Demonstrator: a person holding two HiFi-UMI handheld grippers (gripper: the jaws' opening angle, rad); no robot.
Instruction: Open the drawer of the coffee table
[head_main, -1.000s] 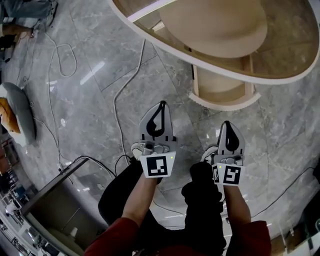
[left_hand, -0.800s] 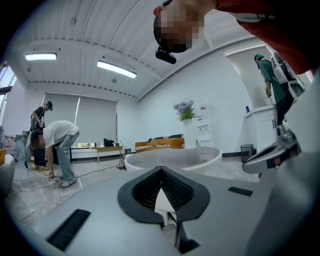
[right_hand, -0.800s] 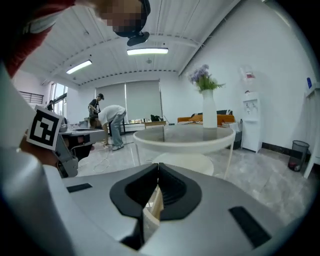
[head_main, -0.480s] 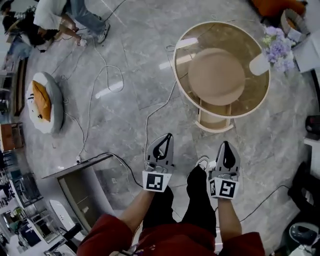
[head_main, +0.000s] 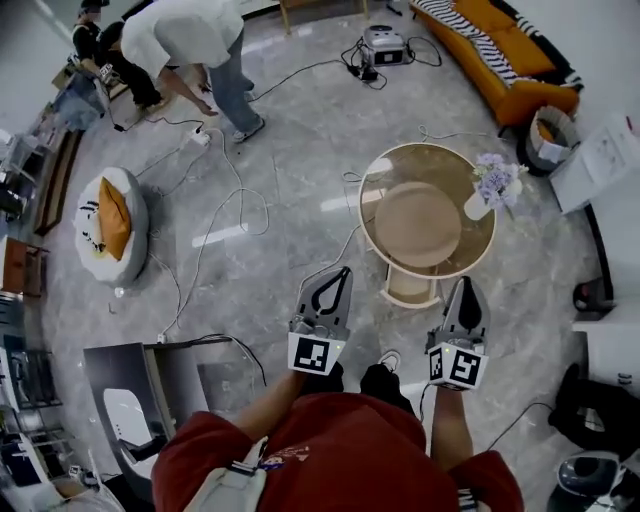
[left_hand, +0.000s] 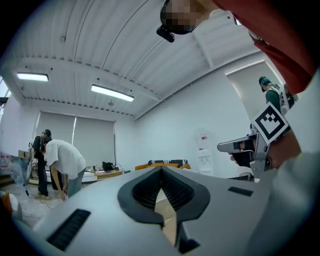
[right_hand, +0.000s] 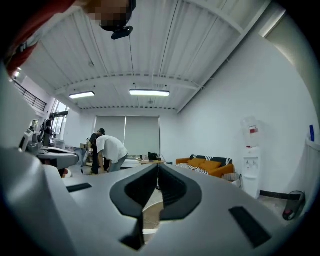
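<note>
The round wood-and-glass coffee table (head_main: 428, 160) stands on the grey marble floor, far below the head view. Its drawer (head_main: 411, 288) sticks out from under the near rim, pulled open. Both grippers are held high and level in front of the person, well above the table and touching nothing. My left gripper (head_main: 343, 270) is shut and empty, its jaw tips meeting (left_hand: 161, 168). My right gripper (head_main: 467, 281) is also shut and empty (right_hand: 158, 165); in its view the table's edge shows through the gap below the jaws.
A vase of purple flowers (head_main: 490, 185) stands on the table's right rim. An orange sofa (head_main: 505, 55) is at the back right, a round pouf (head_main: 110, 225) at left, a grey cabinet (head_main: 150, 385) at lower left. Cables cross the floor. A person (head_main: 190, 40) bends over at the back.
The person has stood up: both grippers rose together away from the table, which now looks small and far below. The drawer stays pulled out. Both jaws stay shut.
</note>
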